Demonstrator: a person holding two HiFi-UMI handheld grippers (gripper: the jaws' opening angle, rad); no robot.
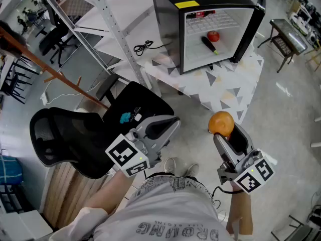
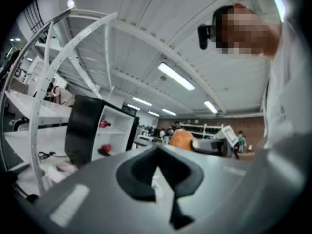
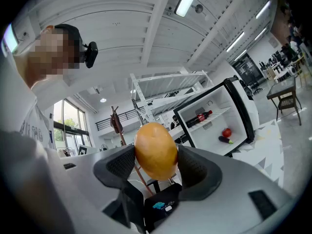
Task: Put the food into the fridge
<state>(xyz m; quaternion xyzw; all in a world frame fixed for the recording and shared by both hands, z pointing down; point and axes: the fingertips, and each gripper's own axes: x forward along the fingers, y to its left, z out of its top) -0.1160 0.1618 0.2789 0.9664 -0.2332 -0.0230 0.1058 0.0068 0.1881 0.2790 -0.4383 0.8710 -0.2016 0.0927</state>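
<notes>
Grasps an orange [image 3: 155, 150] in the right gripper [image 3: 157, 165], jaws spread wide and pressed on its two sides. Holds it above bare floor, well short of the fridge [image 1: 168, 29]. Left gripper [image 1: 170, 124] beside it, jaws clenched together on nothing.

Ahead, the fridge on a triangle-patterned surface [image 1: 228, 92], door open. Inside: a bottle [image 3: 201, 116] lying on the upper shelf, a red fruit [image 1: 213, 35] and a dark long vegetable [image 1: 209, 44] just beside each other on the bottom.

Nothing but floor between orange and surface. To the left, under the left gripper, a black office chair [image 1: 65, 139] with a small blue thing [image 1: 125, 117] on its seat. Left of the fridge, a white rack [image 1: 108, 19] with a black cable [image 1: 144, 47] on one shelf, and a slanting brown pole [image 1: 60, 79] in front of it. Far right, well apart, a small table [image 1: 286, 36].

Only in the head view: chair back, shoes [image 1: 170, 165], both marker cubes. Only in the right gripper view: pads meeting the orange's skin. Only in the left gripper view: the fridge's black side wall seen edge-on, with the orange past the closed jaw tips, and ceiling lamps [image 2: 176, 77] overhead.
</notes>
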